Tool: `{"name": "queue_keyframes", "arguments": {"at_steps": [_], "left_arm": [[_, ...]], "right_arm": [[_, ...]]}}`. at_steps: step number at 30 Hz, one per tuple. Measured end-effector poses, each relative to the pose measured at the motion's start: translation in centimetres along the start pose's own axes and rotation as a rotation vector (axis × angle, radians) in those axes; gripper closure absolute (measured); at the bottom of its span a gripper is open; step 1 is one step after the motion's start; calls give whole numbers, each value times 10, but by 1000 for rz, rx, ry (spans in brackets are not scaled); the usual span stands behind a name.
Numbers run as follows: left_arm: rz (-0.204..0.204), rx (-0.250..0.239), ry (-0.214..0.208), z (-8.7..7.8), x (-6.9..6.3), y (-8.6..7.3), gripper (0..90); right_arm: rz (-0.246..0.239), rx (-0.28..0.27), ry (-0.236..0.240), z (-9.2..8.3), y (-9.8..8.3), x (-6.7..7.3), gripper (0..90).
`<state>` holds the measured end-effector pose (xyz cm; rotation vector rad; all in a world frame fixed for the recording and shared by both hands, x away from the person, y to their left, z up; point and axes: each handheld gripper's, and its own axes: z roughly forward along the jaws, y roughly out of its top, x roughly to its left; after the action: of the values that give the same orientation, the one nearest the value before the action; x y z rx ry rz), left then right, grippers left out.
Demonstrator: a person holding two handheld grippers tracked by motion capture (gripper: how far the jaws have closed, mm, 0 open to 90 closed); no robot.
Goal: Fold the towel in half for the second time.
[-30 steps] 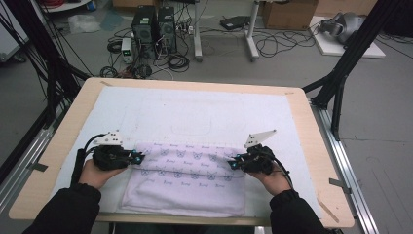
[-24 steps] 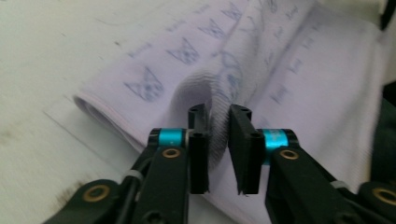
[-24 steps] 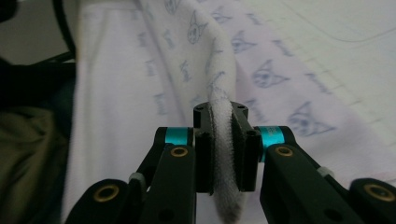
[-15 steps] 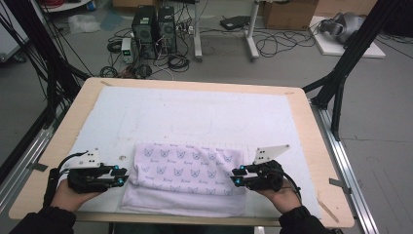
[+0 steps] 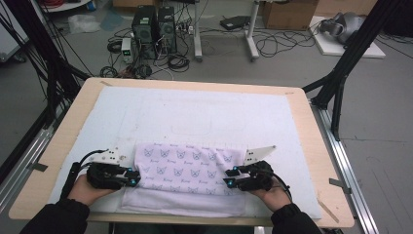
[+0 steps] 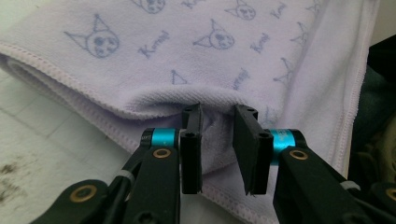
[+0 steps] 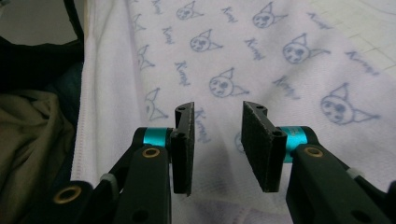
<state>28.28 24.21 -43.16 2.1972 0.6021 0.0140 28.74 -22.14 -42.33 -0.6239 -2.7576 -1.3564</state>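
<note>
A lilac towel point(image 5: 187, 168) printed with cat faces lies folded near the table's front edge, over a plain white layer. My left gripper point(image 5: 132, 176) sits at its left end and my right gripper point(image 5: 229, 178) at its right end, both pointing inward. In the left gripper view the left gripper point(image 6: 217, 116) has just been opening, and a loose fold of the towel point(image 6: 187, 42) lies between its parted jaws. In the right gripper view the right gripper point(image 7: 217, 114) has just been opening too, and hangs over the towel point(image 7: 261, 51) with nothing between its jaws.
A white mat point(image 5: 204, 112) covers most of the wooden table point(image 5: 73, 126). Black frame legs point(image 5: 341, 83) stand at the right rear corner. Computer towers point(image 5: 153, 29) and cables lie on the floor beyond. The person's dark sleeves enter from the bottom.
Both grippers drew the towel's far edge toward the front of the table, folding it over. Their jaws then parted and let go of the cloth.
</note>
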Motion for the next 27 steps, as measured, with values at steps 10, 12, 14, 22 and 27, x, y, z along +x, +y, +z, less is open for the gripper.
{"name": "queue_keyframes", "arguments": {"at_steps": [10, 12, 14, 22, 27], "left_arm": [[29, -6, 35, -5, -5, -2, 872], [26, -31, 51, -16, -7, -6, 874], [23, -55, 57, -26, -12, -11, 873], [6, -64, 84, -45, -18, -23, 814], [9, -75, 66, -35, -14, -12, 763]], "right_arm": [[-14, 27, -8, 10, -4, 1, 628], [-14, 31, -10, 11, -4, 1, 627], [-14, 35, -9, 11, -5, 1, 626], [-15, 35, -15, 11, -6, 2, 613], [-18, 30, -23, 9, -6, 3, 611]]}}
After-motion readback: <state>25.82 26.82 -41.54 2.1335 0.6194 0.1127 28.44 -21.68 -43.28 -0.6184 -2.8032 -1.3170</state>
